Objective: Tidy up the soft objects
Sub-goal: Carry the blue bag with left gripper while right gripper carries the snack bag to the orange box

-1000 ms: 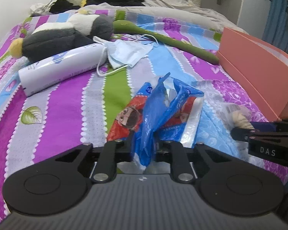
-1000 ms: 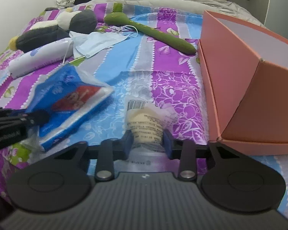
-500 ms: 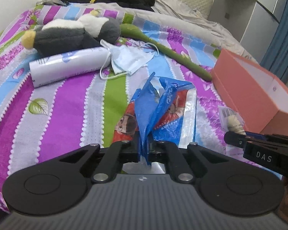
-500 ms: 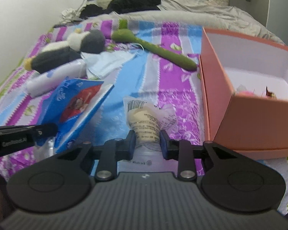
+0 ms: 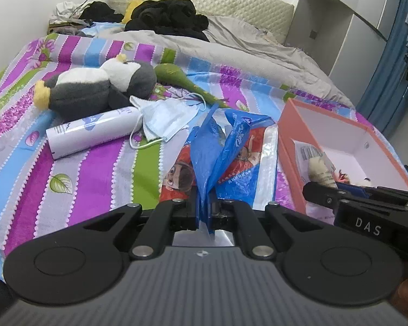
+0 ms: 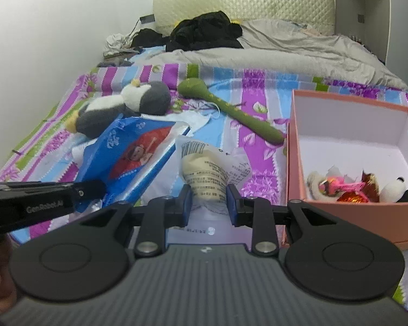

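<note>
The left hand-held gripper (image 5: pixel 203 212) is closed down to a narrow slit, pinching the crumpled blue edge of a blue cartoon-print plastic package (image 5: pixel 225 157). The package hangs raised above the striped bedspread (image 5: pixel 100 174), immediately left of the salmon-pink box (image 5: pixel 288 146).

The right hand-held gripper (image 6: pixel 208 203) is partly closed, its blue pads (image 6: pixel 187 203) pressing both sides of a cream-coloured soft item in a clear printed wrapper (image 6: pixel 208 174). The wrapped item sits just left of the box (image 6: pixel 292 168), close to its near left corner. In the left wrist view the wrapped item (image 5: pixel 319 171) appears against the box's left wall; whether it is over the rim cannot be told.

Inside the box, at the near wall, lie a pink and white soft toy (image 6: pixel 331 184), a red foil item (image 6: pixel 353 197) and a black-and-white plush (image 6: pixel 395 190).

Positions relative to the box:
- Green long-stemmed plush (image 6: pixel 231 108): on the bedspread, its stem end nearly touching the box's left wall.
- Light-blue face mask (image 5: pixel 166 116): further left, beyond the package.
- White cylindrical tube (image 5: pixel 92 133): left of the mask, touching it.
- Grey and white penguin plush (image 5: pixel 95 89): behind the tube, well apart from the box.
- Black clothing heap (image 5: pixel 168 16): far end of the bed, by the headboard.
</note>
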### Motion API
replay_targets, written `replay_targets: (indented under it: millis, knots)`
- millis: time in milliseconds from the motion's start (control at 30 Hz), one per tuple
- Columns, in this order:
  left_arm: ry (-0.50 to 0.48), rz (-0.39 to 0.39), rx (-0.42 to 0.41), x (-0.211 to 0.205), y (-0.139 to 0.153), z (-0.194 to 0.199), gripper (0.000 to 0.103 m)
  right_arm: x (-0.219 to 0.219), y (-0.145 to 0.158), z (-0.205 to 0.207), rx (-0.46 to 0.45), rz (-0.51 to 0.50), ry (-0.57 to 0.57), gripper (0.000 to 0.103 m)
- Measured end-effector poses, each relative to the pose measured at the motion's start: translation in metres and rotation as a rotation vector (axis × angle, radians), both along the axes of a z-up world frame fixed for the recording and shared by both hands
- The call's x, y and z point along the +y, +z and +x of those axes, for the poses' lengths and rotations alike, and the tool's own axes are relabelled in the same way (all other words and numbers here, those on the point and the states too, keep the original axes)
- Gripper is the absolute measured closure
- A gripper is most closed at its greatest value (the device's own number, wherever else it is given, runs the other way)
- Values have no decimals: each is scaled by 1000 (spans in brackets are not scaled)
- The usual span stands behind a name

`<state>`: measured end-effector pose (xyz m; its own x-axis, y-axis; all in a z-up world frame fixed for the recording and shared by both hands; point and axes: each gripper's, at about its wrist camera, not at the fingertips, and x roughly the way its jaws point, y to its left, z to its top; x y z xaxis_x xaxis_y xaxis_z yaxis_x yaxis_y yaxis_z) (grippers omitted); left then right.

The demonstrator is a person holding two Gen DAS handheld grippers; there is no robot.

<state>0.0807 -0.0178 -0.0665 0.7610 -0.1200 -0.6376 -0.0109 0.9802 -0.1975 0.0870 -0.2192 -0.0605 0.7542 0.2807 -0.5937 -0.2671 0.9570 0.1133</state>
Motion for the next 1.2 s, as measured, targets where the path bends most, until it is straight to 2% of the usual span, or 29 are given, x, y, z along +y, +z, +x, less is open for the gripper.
replay_targets:
  millis: [467,700,967,1200]
  knots:
    - [-24,-29,-17,-32,55,-11,97,-29,55,-9,-71,33,-3,72]
    - [-117,-44,-58,-69,75,-2,97,-64,67,-12,-92,25,-76,72]
    - [-249,-47,-29,-129,74,27,97,-114,66,-9,-77,17,-211,72]
    - [-334,-53,-9,-177,64,76,97,-157,61,25,-33,8,-292,71]
